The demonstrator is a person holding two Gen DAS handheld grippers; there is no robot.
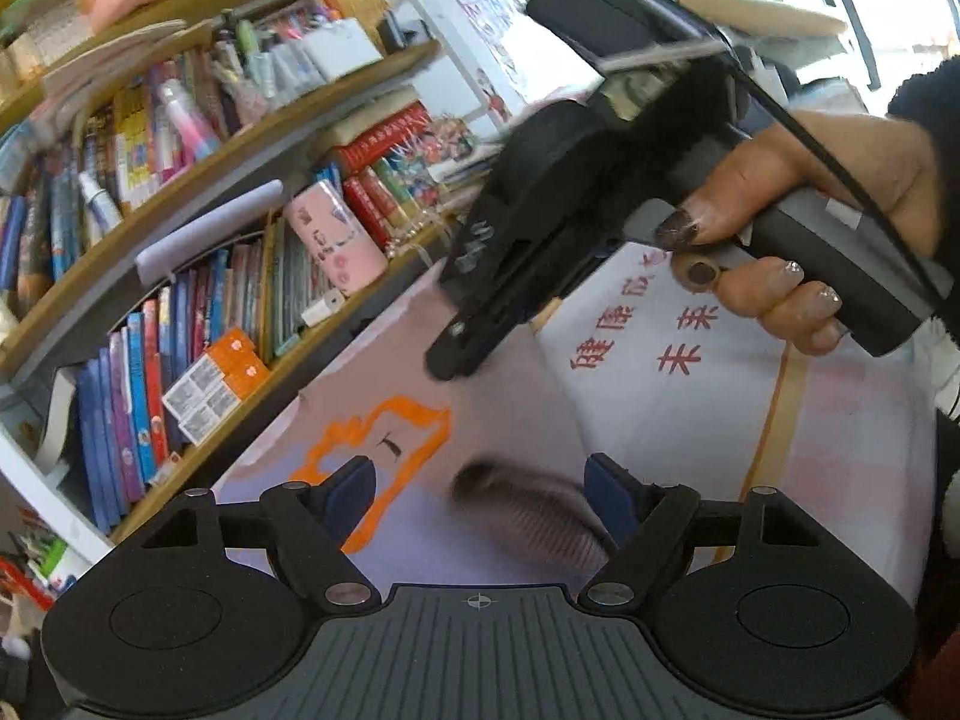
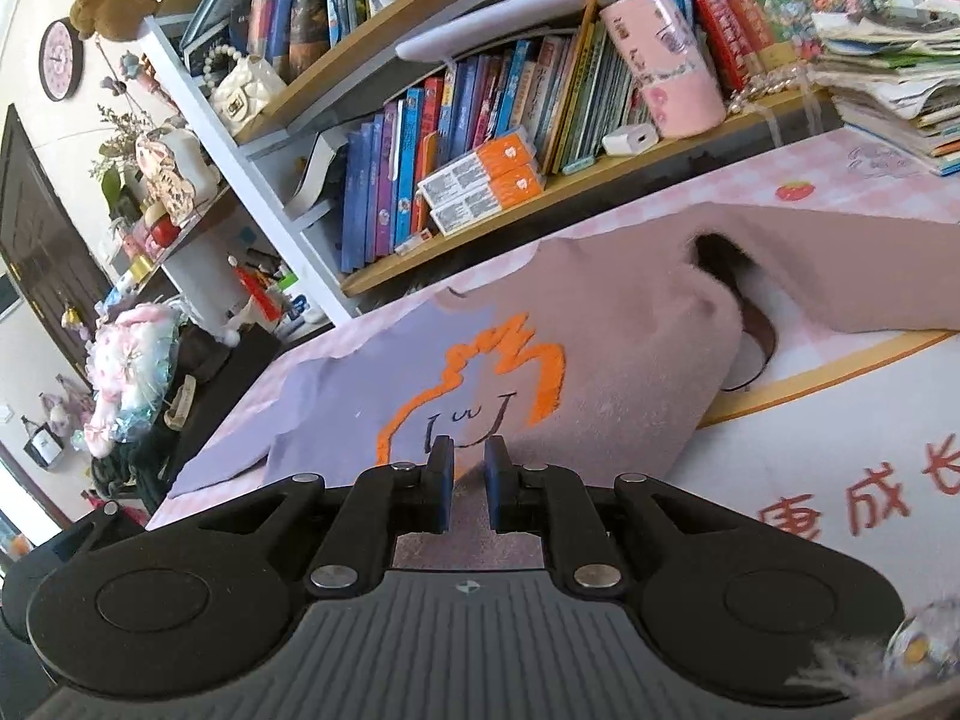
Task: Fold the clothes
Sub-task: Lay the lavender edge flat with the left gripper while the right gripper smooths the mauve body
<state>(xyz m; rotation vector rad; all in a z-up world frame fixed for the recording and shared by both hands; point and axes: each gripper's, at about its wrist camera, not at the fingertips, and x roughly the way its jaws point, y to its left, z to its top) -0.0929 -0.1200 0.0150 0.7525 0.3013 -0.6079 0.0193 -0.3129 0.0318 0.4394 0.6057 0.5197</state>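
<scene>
Right gripper [image 2: 468, 480] jaws narrowed, over sweater [image 2: 612, 360]

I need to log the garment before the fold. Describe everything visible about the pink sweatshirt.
The pink sweatshirt looks like soft, fuzzy fleece, dusty pink, with an orange-outlined cartoon face printed on it. It lies spread on the checked pink tablecloth beside the bookshelf, one part folded over with a dark opening showing. The right tongs sit low at its near edge, jaws nearly closed.
</scene>
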